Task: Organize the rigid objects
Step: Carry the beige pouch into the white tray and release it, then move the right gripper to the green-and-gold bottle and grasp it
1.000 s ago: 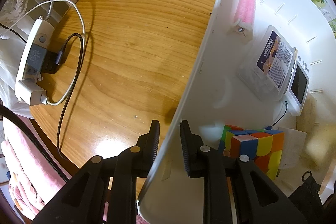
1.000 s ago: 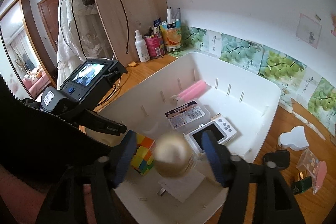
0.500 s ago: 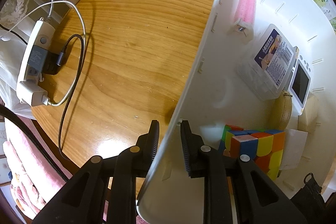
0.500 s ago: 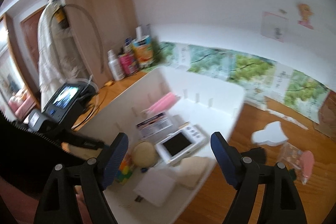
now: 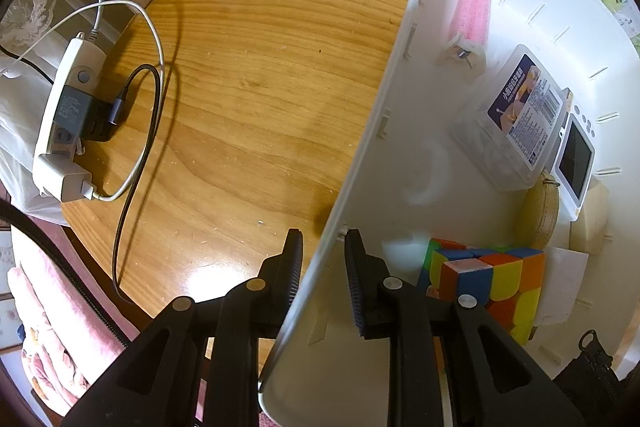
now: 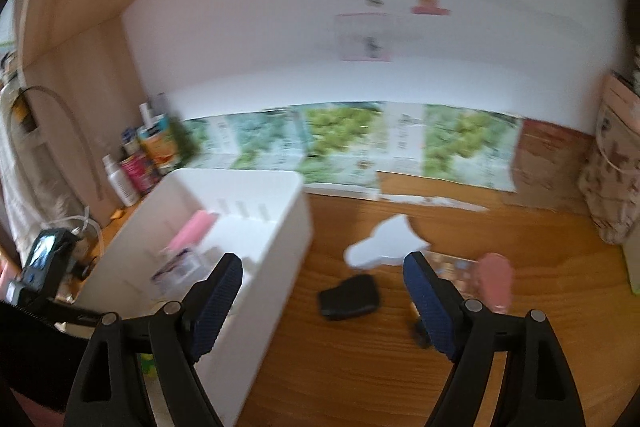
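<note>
On the far left of the bench [image 5: 248,99] a power strip [image 5: 68,115] and its cables lie clear of the work. The left gripper [image 5: 320,267] points straight down, jaws pinching the near-left wall of the white bin [image 5: 384,95]. Inside lie a pink roller [image 5: 474,9], a clear box [image 5: 516,115], a small screen device [image 5: 576,163], a gold disc [image 5: 542,209] and a cube [image 5: 486,281]. The right gripper [image 6: 324,301] has just been opening; its jaws are spread and empty over the bench right of the bin. Ahead lie a black case [image 6: 350,297], a white cut-out [image 6: 386,241] and, blurred, perhaps a pink item [image 6: 496,281]. The risk: a fast, blurred swing could knock the black case away, or clip the bin's right wall.
</note>
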Demonstrator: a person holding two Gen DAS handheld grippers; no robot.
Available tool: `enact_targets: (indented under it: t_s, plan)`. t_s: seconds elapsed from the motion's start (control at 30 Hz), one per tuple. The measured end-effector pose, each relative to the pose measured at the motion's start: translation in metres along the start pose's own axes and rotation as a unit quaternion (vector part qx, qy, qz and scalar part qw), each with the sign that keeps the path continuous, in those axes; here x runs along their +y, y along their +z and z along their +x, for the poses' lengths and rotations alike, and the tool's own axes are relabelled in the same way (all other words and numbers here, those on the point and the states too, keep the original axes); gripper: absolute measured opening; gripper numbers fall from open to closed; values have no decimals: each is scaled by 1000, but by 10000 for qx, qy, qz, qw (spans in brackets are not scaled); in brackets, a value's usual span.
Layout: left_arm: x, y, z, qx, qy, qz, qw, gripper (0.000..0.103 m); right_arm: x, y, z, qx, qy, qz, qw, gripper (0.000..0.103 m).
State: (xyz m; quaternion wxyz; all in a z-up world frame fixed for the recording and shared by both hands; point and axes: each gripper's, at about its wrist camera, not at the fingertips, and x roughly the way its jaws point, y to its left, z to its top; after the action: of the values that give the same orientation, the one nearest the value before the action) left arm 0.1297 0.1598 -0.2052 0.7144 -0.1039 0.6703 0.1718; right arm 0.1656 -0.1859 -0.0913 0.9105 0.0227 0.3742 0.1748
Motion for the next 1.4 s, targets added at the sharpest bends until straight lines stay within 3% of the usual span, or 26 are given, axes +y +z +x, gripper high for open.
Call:
enact_targets:
  t_s: [0.23, 0.53, 0.9, 1.27, 1.4]
  plan:
    - [1, 2, 3, 35, 20, -27, 10000, 26, -35, -9, 10, 389, -611, 536, 9959, 83]
    - [-2, 2, 8, 80, 69, -36, 9999, 28, -68, -32, 33, 1035, -960, 1232, 9823, 83]
    - [-3, 5, 12, 126, 115, -64, 9998, 30, -88, -50, 60, 1581, -1155, 1745, 9650, 83]
    - [-3, 5, 14, 172, 152, -120, 9997, 32, -96, -56, 76, 1692, -1113, 1909, 9605, 83]
    - [-3, 5, 14, 171, 152, -116, 9997, 32, -96, -56, 82, 1715, -1042, 1888, 9613, 72]
